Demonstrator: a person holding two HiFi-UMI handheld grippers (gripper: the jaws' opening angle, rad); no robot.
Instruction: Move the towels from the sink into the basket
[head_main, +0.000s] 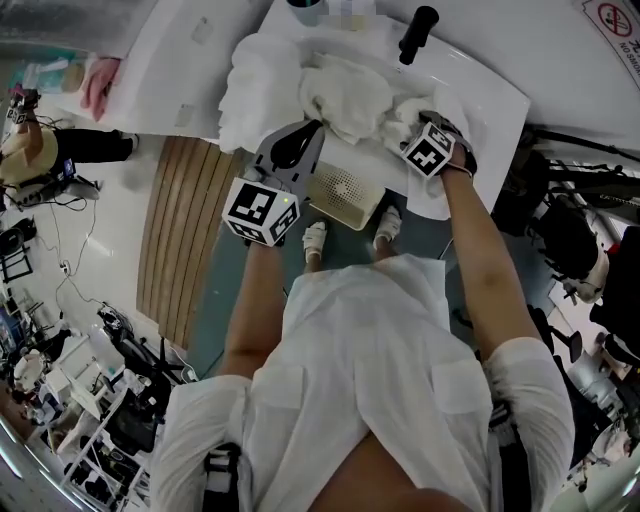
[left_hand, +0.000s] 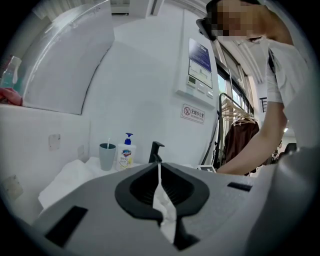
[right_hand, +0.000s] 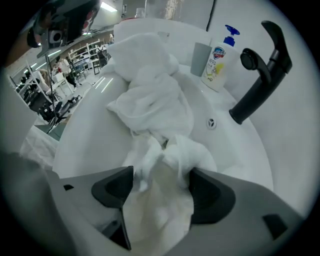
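Several white towels lie piled in the white sink. One more hangs over the sink's left edge. My left gripper hovers at the sink's front edge, above the cream basket on the floor. In its own view the left gripper is shut on a thin fold of white towel. My right gripper reaches into the sink's right side. There the right gripper stands wide open, with a bunched towel between its jaws and more towels heaped beyond.
A black faucet rises at the back of the sink, with a soap bottle and a grey cup beside it. The basket stands between the sink front and the person's feet. A wooden slatted mat lies on the floor to the left.
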